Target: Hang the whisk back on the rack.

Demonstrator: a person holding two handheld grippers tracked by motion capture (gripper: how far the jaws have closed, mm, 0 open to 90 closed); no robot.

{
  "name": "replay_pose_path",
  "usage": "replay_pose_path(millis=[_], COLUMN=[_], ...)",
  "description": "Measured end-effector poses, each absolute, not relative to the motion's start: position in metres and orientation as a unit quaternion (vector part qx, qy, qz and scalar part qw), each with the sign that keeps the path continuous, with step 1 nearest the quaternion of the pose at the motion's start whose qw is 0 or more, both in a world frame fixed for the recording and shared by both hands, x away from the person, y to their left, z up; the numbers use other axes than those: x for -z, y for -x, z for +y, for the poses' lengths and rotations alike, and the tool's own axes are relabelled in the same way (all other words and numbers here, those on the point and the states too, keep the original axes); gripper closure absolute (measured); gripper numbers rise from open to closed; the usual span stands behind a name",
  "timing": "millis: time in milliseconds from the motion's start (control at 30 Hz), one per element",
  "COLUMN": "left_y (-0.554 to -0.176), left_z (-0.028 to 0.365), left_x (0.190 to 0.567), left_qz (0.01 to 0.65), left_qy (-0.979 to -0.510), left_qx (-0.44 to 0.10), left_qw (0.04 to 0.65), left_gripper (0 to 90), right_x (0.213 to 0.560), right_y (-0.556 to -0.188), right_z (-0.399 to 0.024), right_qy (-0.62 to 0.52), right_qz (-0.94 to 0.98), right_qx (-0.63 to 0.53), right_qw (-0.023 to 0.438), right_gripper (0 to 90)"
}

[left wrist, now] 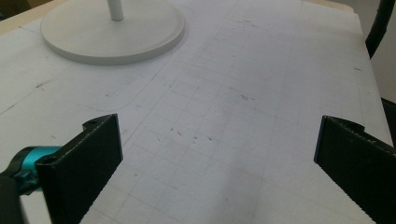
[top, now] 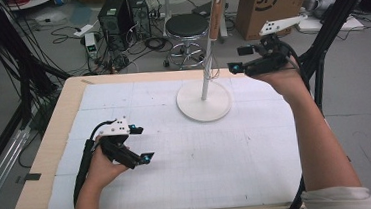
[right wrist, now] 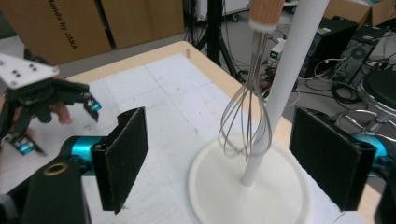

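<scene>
Resting low on the tabletop (top: 177, 150), the left claw (top: 141, 144) sits at the near left with its jaws spread wide and nothing between them; in the left gripper view only bare gridded sheet lies between the 2 black pads (left wrist: 88, 158). It is well apart from the work, so I'd rule it out for the next move.

Moving right: the white stand (top: 204, 103) has its round base on the far middle of the tabletop and its pole upright. A whisk (right wrist: 245, 121) hangs from the stand's top, wooden handle (right wrist: 266, 11) up, wire loops down, long axis vertical and running just beside the pole. Loop tips hang just above the base; touching or not, can't tell.

Far right: the right claw (top: 242, 59) is held up in the air, level with the lower pole, pointing left at the stand. Jaws wide, holding nothing. In the right gripper view the whisk loops and pole both sit in the gap ahead of the 2 pads (right wrist: 126, 154), beyond the tips, no contact.

Key relation: whisk lies straight ahead of the right claw, axis vertical, pole right behind it. My read: right hand is the near 1. A grab risks catching the pole along with the wires.
</scene>
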State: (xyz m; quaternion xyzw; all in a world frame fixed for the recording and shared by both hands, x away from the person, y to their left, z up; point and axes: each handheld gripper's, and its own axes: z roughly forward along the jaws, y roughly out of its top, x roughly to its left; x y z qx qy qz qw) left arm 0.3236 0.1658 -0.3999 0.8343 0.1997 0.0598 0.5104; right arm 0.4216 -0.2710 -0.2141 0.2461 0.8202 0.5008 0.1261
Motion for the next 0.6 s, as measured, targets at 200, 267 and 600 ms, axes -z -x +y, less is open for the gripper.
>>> replay_pose_path(millis=[200, 267, 600], left_y=[-0.323, -0.323, -0.323], left_z=[0.166, 0.165, 0.166], left_x=[0.399, 0.399, 0.399], left_qz=[0.200, 0.199, 0.200], left_qy=[-0.834, -0.834, -0.831], left_qx=[-0.060, -0.060, -0.058], left_qw=[0.510, 0.511, 0.515], left_gripper=[1.6, 1.6, 1.6], right_x=[0.230, 0.235, 0.259], right_y=[-0.408, -0.403, -0.385], right_z=[-0.278, -0.279, -0.277], right_qy=[-0.232, -0.231, -0.220], right_qz=[0.823, 0.824, 0.820], right_qx=[-0.504, -0.499, -0.513], right_qw=[0.125, 0.134, 0.127], right_gripper=[14.3, 13.1, 9.6])
